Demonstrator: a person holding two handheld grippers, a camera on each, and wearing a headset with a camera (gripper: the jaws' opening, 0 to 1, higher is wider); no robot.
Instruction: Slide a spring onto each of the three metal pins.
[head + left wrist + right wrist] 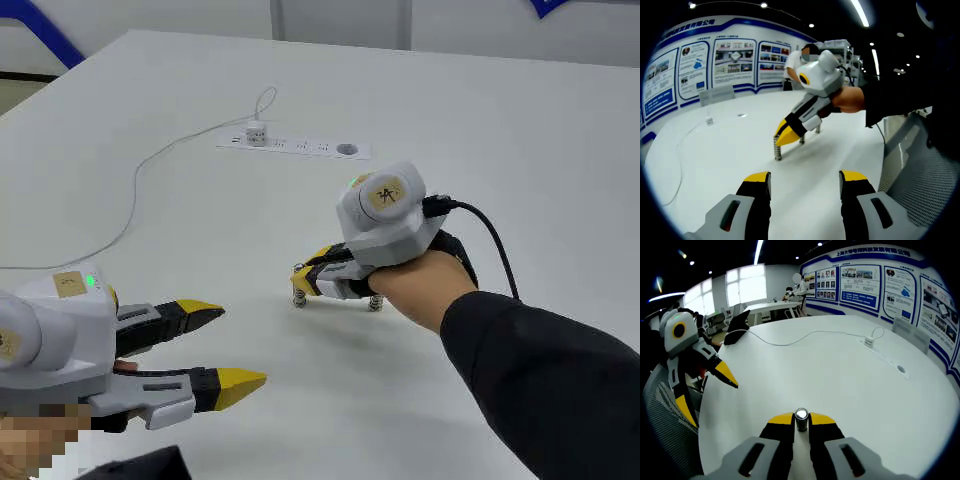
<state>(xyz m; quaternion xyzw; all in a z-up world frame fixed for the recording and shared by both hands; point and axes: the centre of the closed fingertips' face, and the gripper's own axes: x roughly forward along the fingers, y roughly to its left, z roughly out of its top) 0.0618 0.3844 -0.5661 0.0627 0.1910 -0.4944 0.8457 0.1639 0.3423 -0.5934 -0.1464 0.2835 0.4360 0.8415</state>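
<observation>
Right tool [801, 424] pinching upright coiled silver spring [777, 150], shiny round top.

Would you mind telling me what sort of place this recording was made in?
Probably a company showroom or open office: blue-trimmed display boards run along one side, a large white table carries a power strip, and more desks stand behind.

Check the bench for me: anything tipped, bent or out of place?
Nothing stands out: the right gripper grips an upright pin, the spring below its tip sits straight, and the power strip lies flat.
</observation>
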